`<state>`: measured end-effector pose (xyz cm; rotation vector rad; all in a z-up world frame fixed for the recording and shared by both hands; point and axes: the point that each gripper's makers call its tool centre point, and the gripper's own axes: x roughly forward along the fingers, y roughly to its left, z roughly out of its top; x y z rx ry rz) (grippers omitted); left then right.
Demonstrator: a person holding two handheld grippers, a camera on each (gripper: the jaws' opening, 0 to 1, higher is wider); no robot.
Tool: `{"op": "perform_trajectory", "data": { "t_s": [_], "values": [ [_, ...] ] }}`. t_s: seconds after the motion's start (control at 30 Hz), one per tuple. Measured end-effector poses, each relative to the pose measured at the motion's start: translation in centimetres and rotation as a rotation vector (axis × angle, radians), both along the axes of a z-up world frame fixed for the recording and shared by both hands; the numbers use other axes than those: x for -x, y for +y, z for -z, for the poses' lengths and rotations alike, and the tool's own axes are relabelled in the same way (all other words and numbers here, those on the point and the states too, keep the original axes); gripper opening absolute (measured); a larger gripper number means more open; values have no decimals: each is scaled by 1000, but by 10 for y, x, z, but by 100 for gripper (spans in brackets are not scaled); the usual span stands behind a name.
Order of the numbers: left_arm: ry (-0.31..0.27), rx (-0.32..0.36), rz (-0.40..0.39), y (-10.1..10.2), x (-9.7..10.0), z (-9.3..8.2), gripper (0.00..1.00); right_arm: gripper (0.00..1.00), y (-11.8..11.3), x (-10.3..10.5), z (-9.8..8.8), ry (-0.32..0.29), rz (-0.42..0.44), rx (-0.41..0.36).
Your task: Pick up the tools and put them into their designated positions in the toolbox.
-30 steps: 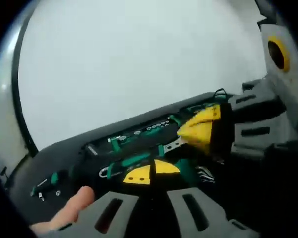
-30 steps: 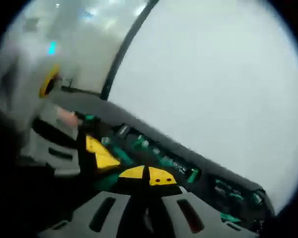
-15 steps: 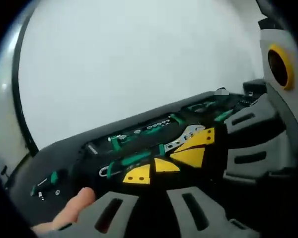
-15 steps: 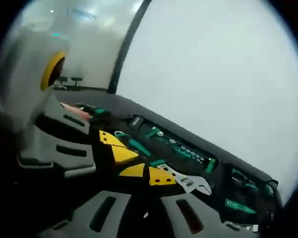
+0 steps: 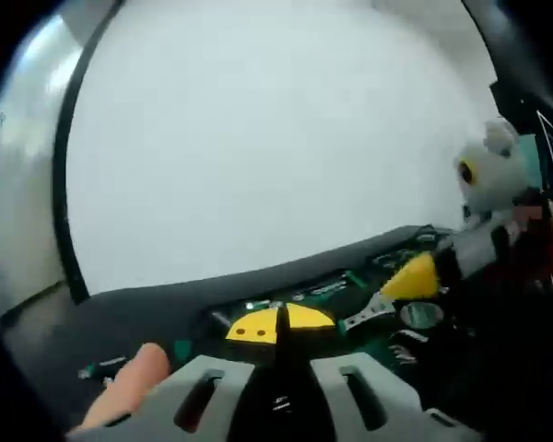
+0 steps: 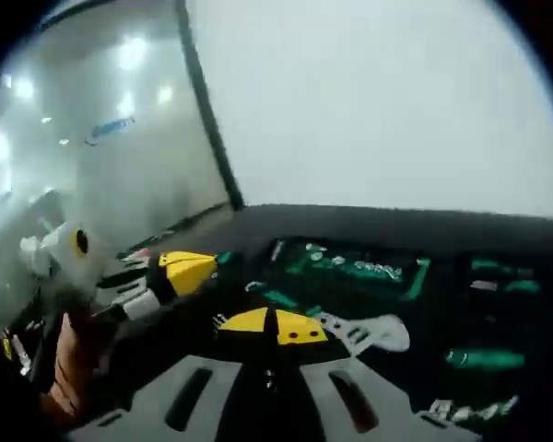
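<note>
Since a second ago the left gripper [image 6: 189, 270] has drawn back, now well left of the toolbox [image 6: 498, 244]. The right gripper [image 6: 275, 328], jaws pressed together, pinches the wrench [image 6: 364, 331] over the toolbox's middle; left jaws together, empty.

**Bright wall, dark foreground, soft focus**

Both views were lit from above and behind, and the big white wall [image 5: 258, 138] was almost overexposed. In the right gripper view, round ceiling lamps [image 6: 129, 51] made hazy glare at the far left. The open toolbox [image 6: 378, 276] lay in shadow, its tools blurred and hard to read. The fisheye lens curved all straight lines near the edges. The near jaws were dim and out of focus.
</note>
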<state>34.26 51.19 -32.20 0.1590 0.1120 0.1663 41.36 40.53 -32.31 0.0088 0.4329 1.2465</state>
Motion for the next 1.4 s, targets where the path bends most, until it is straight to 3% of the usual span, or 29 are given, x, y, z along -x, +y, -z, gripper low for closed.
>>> {"op": "perform_trajectory", "data": {
  "t_s": [0.07,0.13,0.17,0.27,0.33,0.37,0.4,0.43,0.47,0.53,0.57,0.6,0.67,0.73,0.8,0.83,0.9,0.97,1.0,1.03,1.07,1.13,1.2,1.23,1.3,1.37,1.4],
  "values": [
    [-125,-16,-6,11,0,-17,0,0,2,-12,-8,-36,-5,28],
    [-104,-17,-5,12,0,-8,0,7,8,-6,-17,-15,-76,-18],
    [-84,-54,-10,12,1,-1,3,9,9,-3,-21,-6,-93,-45],
    [-76,-98,-8,10,-2,13,9,9,8,8,-19,3,-164,-37],
    [-16,-150,-25,14,-2,23,8,9,6,15,-7,2,-212,39],
    [-32,-138,-25,13,-3,21,8,9,4,17,0,-13,-230,92],
    [-35,-137,-23,12,-2,20,8,7,-4,19,14,-67,-248,210],
    [-42,-135,-21,12,-2,19,8,2,-8,18,19,-134,-262,260],
    [-54,-129,-32,15,0,17,8,0,-12,16,25,-168,-251,282],
    [-59,-84,-83,26,6,17,6,0,-21,17,44,-133,-220,346],
    [-65,-52,-114,34,9,17,5,0,-20,20,47,-145,-215,327],
    [-76,-17,-143,42,12,16,5,0,-18,21,45,-196,-210,294],
    [-113,58,-184,53,21,13,5,0,-19,10,39,-216,-61,234],
    [-126,82,-193,59,25,13,5,0,-28,-6,35,-242,156,173],
    [-127,107,-167,50,25,14,5,0,-39,-11,26,-395,287,143],
    [-117,99,-163,47,23,16,5,0,-40,-21,21,-478,337,145],
    [-79,47,-163,44,21,21,6,0,-43,-16,23,-636,386,189],
    [-71,33,-163,42,20,21,6,0,-34,-3,30,-782,334,239],
    [-72,31,-159,41,20,21,6,0,-26,2,41,-869,260,314],
    [-78,32,-154,41,20,20,6,0,-22,3,44,-899,234,359],
    [-80,34,-153,42,19,19,6,0,-20,1,42,-869,252,329],
    [-74,36,-156,43,19,21,6,0,-18,-4,51,-778,238,341],
    [-70,34,-153,43,19,22,6,0,-15,-4,66,-773,191,424],
    [-67,31,-152,42,18,22,6,0,-12,-4,57,-813,215,372],
    [-64,28,-150,42,18,22,6,0,-8,-2,60,-813,196,403],
    [-56,26,-148,41,18,24,6,0,-5,1,61,-766,206,374],
    [-53,24,-146,41,16,25,6,0,-3,3,62,-787,195,373]
  ]
}}
